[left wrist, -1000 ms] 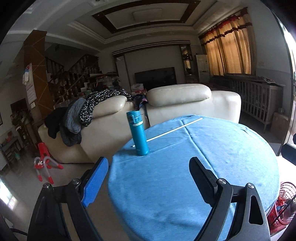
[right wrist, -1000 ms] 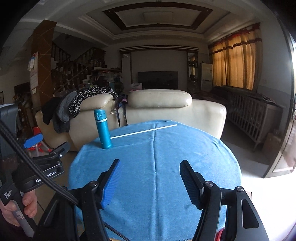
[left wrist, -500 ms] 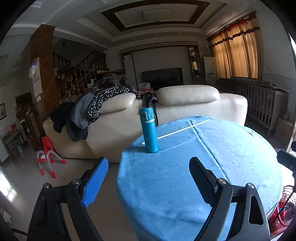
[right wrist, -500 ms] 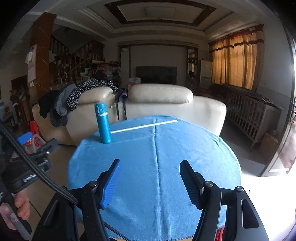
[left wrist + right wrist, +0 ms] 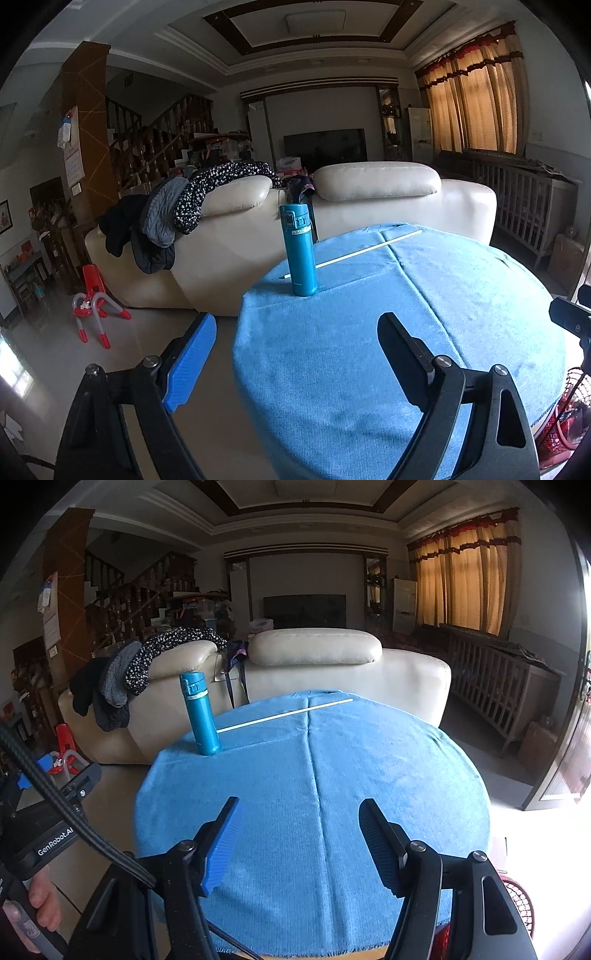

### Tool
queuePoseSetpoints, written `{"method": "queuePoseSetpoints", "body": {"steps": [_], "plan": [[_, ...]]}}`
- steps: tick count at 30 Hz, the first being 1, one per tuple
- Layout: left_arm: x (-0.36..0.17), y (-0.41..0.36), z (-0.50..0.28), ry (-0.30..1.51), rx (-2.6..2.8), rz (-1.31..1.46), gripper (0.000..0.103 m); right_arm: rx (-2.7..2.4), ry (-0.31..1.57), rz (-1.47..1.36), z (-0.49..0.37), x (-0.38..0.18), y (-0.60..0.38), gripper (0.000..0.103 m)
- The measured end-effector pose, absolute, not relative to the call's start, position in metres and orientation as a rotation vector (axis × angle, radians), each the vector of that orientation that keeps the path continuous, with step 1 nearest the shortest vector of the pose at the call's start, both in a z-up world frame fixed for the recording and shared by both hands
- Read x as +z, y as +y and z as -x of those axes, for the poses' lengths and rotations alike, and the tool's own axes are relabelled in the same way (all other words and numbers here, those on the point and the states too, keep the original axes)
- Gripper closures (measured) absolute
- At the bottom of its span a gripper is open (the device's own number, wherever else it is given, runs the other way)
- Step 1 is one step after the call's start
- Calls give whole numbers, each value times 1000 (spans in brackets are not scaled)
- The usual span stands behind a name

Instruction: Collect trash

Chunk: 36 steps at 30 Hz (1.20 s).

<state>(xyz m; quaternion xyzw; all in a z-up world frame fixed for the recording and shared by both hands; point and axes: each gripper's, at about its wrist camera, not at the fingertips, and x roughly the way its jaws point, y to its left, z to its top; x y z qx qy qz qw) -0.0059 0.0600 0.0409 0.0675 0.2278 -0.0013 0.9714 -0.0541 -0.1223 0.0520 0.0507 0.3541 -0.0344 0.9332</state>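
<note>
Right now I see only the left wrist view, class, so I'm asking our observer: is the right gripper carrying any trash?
Observer: No. The right gripper is open and empty, over the blue cloth.
Operator: What holds the left gripper?
Observer: A hand wraps its handle, at the lower left of the right wrist view.
Operator: And the cloth's near edge?
Observer: Its hem is frayed along the bottom of that view.
</note>
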Motion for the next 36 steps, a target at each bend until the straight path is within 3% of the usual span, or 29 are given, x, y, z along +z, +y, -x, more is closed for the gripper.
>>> {"method": "queuePoseSetpoints", "body": {"steps": [36], "plan": [[25, 49, -28, 511, -16, -150, 14, -99, 762, -146, 19, 31, -145, 35]]}}
